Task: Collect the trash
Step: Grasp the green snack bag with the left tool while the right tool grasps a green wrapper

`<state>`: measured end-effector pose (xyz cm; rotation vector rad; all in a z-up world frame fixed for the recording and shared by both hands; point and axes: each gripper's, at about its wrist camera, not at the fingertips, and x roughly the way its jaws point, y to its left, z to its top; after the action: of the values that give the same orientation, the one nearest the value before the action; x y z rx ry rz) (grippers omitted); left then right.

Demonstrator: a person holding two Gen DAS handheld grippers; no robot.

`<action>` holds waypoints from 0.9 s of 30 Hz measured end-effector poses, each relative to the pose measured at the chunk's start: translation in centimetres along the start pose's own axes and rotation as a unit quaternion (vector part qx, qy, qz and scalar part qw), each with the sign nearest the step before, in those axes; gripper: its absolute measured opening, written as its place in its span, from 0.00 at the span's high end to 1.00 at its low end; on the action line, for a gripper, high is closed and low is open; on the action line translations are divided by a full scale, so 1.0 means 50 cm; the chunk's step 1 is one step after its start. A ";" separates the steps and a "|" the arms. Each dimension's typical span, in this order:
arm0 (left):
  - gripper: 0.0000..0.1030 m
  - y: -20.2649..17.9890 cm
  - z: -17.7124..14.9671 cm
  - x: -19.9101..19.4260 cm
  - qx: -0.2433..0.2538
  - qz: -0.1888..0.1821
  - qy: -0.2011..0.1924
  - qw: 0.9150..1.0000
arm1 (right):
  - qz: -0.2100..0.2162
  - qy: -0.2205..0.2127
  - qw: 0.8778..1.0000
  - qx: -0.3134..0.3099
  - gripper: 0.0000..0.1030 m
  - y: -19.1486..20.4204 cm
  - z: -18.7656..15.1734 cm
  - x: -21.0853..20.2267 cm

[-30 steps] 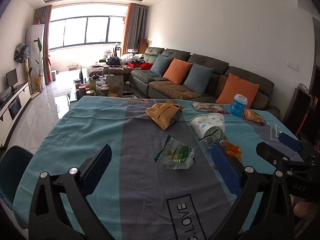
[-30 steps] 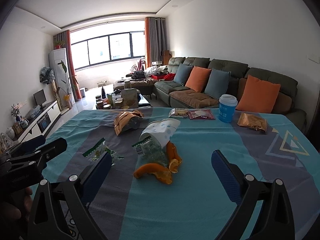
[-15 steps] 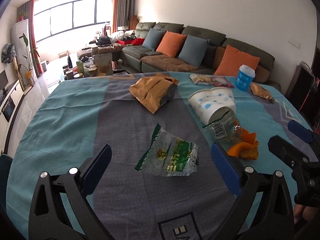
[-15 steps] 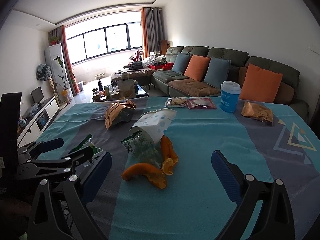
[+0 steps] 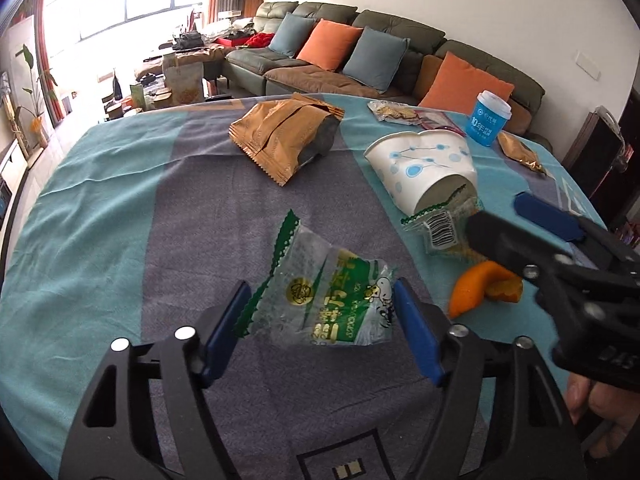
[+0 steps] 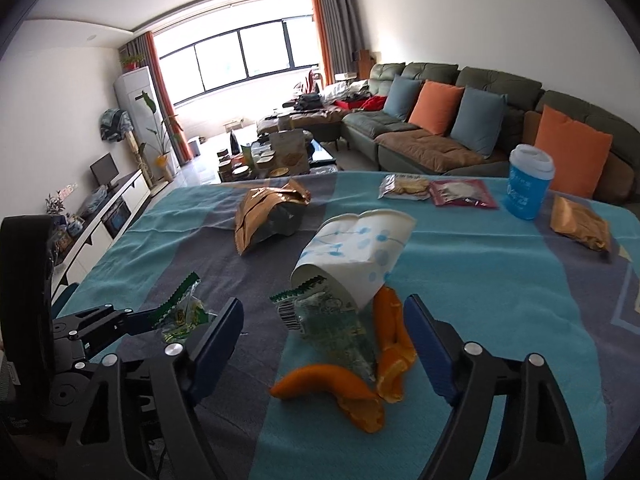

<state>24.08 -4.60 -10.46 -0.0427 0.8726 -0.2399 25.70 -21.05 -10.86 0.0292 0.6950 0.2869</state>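
A crumpled green and clear wrapper lies on the grey stripe of the tablecloth. My left gripper straddles it with its jaws closing, the blue pads close to the wrapper's edges but not squeezing it. My right gripper hangs over a clear barcoded wrapper and orange peels. Its jaws are closing too, wide of the wrapper and peels that lie between them. A dotted white paper cup lies on its side just beyond.
A brown snack bag lies farther back. Two small snack packets, a blue lidded cup and a small brown packet sit near the far edge. A green sofa stands behind the table.
Both grippers came forward and down toward the table. The left one now straddles the green wrapper, the right one is over the peels, and both pairs of jaws stand narrower.
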 end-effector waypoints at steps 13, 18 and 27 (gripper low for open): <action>0.48 0.010 0.002 0.005 -0.014 -0.035 0.000 0.999 | 0.033 0.049 0.998 0.006 0.47 -0.009 0.007 0.048; 0.53 0.014 -0.002 0.002 -0.019 -0.043 -0.005 0.999 | 0.031 0.060 0.998 0.001 0.62 -0.008 0.006 0.054; 0.62 0.018 -0.006 -0.005 -0.026 -0.050 -0.015 0.998 | 0.036 0.062 0.997 -0.012 0.80 0.005 0.001 0.045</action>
<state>23.87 -3.66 -10.56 -0.1376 0.8486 -0.3088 27.33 -20.22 -12.20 0.0143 0.8158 0.3678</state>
